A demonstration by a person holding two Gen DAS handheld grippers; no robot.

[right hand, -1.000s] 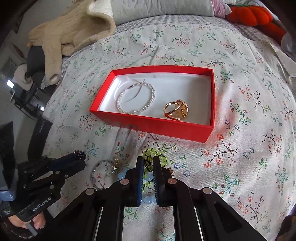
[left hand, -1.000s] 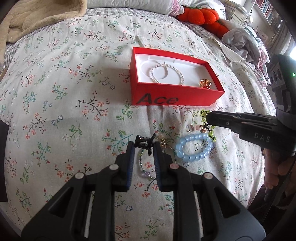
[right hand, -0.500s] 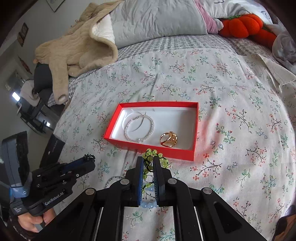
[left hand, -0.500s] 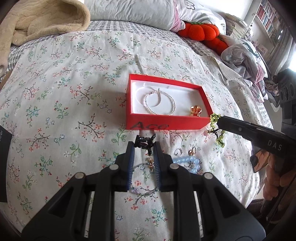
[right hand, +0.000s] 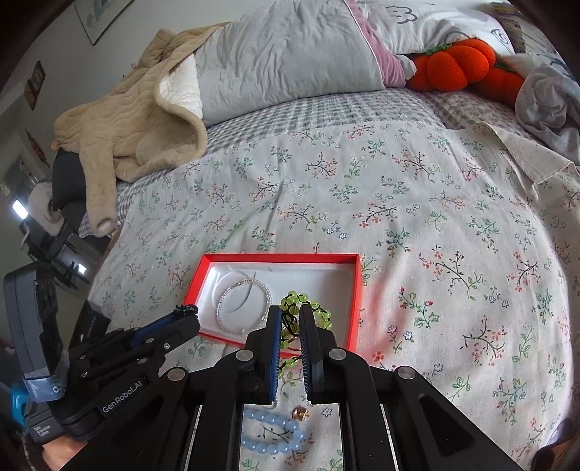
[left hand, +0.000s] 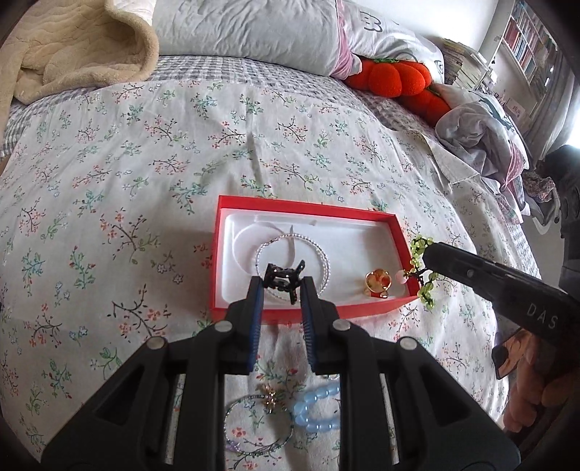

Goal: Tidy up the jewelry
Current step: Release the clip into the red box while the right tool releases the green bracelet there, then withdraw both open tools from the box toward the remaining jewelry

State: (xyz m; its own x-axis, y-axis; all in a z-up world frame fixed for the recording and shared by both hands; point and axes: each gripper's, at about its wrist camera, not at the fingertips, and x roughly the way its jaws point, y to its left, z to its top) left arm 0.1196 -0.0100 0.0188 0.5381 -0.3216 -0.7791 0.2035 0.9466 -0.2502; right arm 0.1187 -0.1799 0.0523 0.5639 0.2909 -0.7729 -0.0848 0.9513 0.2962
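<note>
A red box [left hand: 219, 253] with a white lining lies on the floral bedspread and holds a pearl bracelet [left hand: 322, 259] and a gold ring [left hand: 377, 282]. My left gripper [left hand: 281, 284] is shut on a small black hair claw [left hand: 282, 277], held above the box's near side. My right gripper [right hand: 290, 319] is shut on a green bead bracelet [right hand: 297, 300], held over the box's right part; it also shows in the left wrist view [left hand: 422, 250]. The box shows in the right wrist view [right hand: 357, 290] with the pearl bracelet [right hand: 243, 308].
On the bedspread in front of the box lie a light blue bead bracelet [left hand: 319, 409], a thin wire bangle with a gold charm [left hand: 253, 420] and a small gold piece [right hand: 301, 413]. Pillows [left hand: 253, 32], a beige blanket [left hand: 72, 47] and orange plush pumpkins [left hand: 395, 76] lie behind.
Both grippers have lifted off the bedspread and moved forward over the red box, the left with the black claw, the right with the green bracelet.
</note>
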